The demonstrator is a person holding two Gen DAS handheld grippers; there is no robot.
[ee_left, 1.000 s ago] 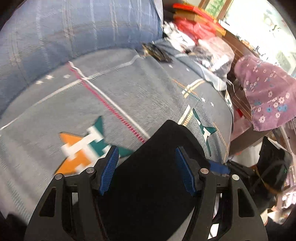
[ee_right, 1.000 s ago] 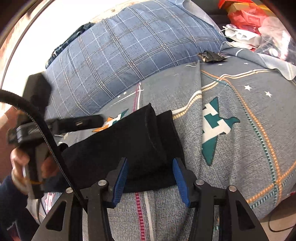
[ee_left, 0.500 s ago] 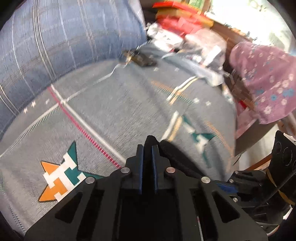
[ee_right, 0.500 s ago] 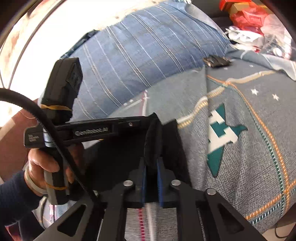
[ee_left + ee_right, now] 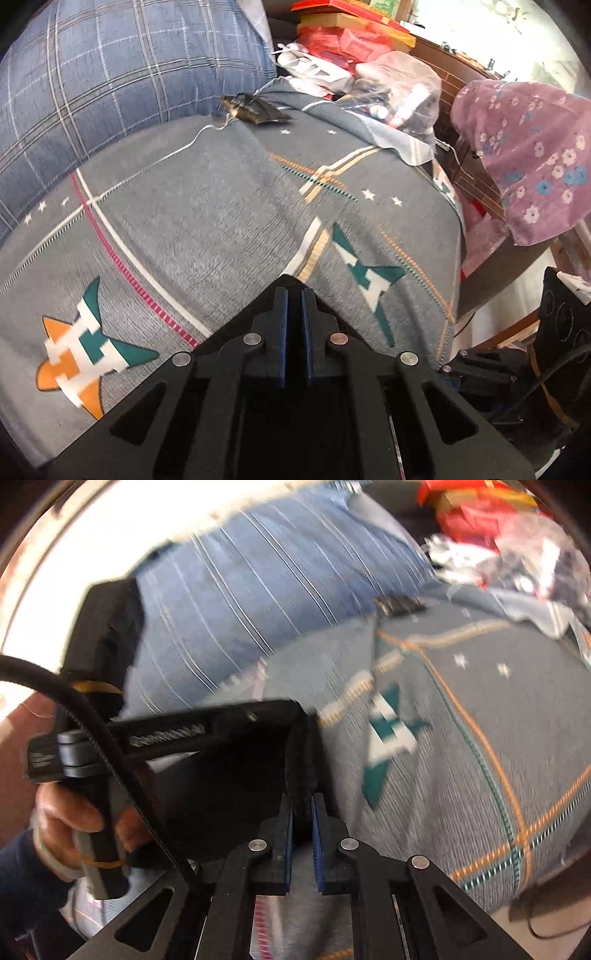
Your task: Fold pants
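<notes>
Both tools are clamped on the black pants (image 5: 236, 786): the right tool (image 5: 302, 805) pinches a bunched fold ahead of it, the left tool (image 5: 293, 295) an edge, above the patterned bedspread (image 5: 207, 221).

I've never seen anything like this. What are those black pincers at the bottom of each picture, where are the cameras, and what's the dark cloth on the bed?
There is no robot here: a person holds a hand tool with two fingers in each hand, and a wide-angle camera on each tool looks along those fingers. One picture comes from the left gripper, the other from the right gripper. In the right view you also see the person's left hand around the other tool's handle. The dark cloth is a pair of black pants lying on a grey patterned bedspread, with a blue checked pillow behind. Both grippers are shut on an edge of the pants, ready for folding.
</notes>
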